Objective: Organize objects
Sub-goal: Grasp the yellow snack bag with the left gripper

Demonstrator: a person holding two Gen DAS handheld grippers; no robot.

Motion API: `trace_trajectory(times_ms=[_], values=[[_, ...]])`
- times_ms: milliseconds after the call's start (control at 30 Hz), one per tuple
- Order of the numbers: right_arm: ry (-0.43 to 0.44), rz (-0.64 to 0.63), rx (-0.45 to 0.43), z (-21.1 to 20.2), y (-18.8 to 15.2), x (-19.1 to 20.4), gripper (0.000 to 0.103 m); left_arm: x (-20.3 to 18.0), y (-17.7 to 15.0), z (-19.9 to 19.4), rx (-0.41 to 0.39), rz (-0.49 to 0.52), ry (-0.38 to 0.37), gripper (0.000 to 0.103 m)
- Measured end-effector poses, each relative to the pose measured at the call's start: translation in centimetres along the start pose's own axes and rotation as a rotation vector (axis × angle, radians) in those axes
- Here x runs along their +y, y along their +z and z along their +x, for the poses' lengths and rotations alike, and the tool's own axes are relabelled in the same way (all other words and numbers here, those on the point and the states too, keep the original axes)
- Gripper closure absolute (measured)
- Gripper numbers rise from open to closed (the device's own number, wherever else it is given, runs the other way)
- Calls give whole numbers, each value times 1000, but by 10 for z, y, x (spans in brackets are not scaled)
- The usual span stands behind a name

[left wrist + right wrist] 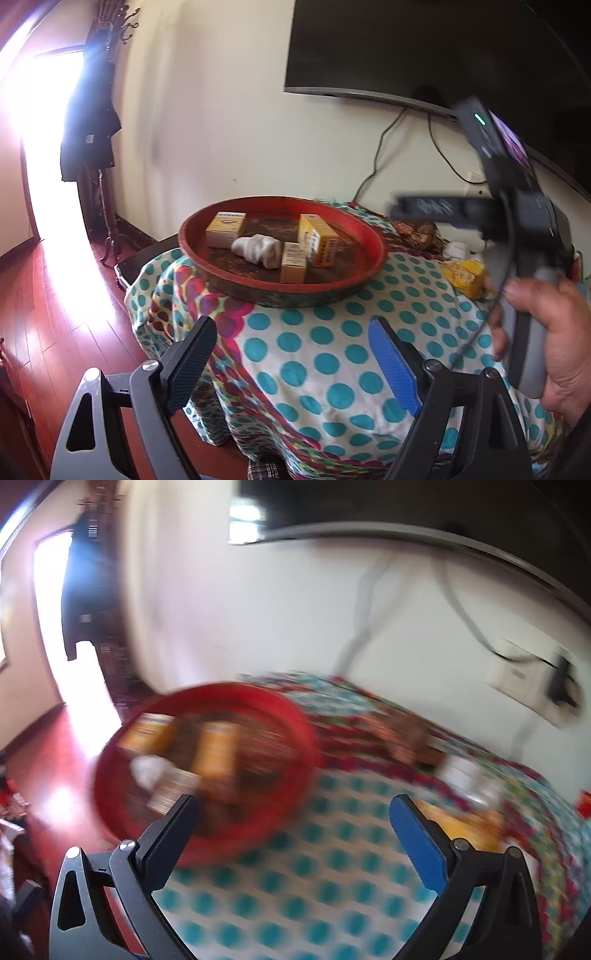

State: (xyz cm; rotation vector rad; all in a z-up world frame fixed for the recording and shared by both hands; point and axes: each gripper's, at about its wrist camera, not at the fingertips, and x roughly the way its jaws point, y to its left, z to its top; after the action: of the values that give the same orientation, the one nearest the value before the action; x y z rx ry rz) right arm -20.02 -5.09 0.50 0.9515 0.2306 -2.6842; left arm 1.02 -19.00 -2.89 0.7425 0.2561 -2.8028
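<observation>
Resting on a polka-dot cloth (pixel 325 354) over a table, a round red tray (pixel 192 254) holds three yellow boxes and a rolled white sock (pixel 258 249), seen from the left wrist camera. One box (pixel 225 229) sits at the tray's far left, a longer box (pixel 318 240) lies to the right of the sock, and a small box (pixel 293 263) stands at the near side, touching the sock. The left gripper (pixel 291 354) hangs in front of the tray, near the cloth's edge, its jaws spread wide and empty. To the right, a hand (pixel 546 332) grips the handle of the right gripper (pixel 293 834), whose jaws also stand wide apart with nothing between them, over the cloth just right of the blurred tray. A yellow item (pixel 465 277) lies on the cloth at the far right. A dark television (pixel 406 48) hangs on the wall behind.
</observation>
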Motion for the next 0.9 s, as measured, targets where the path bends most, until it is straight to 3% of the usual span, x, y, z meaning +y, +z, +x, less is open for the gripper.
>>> trace_trajectory(times_ms=[133,367,533,633,733,800,900], values=[[-179,107,88,3,-44,-89,0,-13,-3,-3,-3,11,-69,16],[-359,294,131,-10,-97,-206,0,-52,-15,17,55,88,-126,16],[-315,343,123,-15,-114,-225,0,-107,-9,40,104,199,-178,16],[-297,373,65,-25,-117,-227,0,-147,8,60,140,232,-237,16],[-246,401,62,-25,-121,-233,0,-180,24,82,165,267,-266,16],[-229,434,92,-19,-122,-239,0,-205,36,94,124,376,-224,16],[-167,495,104,-14,-128,-250,0,-235,46,104,77,576,-270,16]])
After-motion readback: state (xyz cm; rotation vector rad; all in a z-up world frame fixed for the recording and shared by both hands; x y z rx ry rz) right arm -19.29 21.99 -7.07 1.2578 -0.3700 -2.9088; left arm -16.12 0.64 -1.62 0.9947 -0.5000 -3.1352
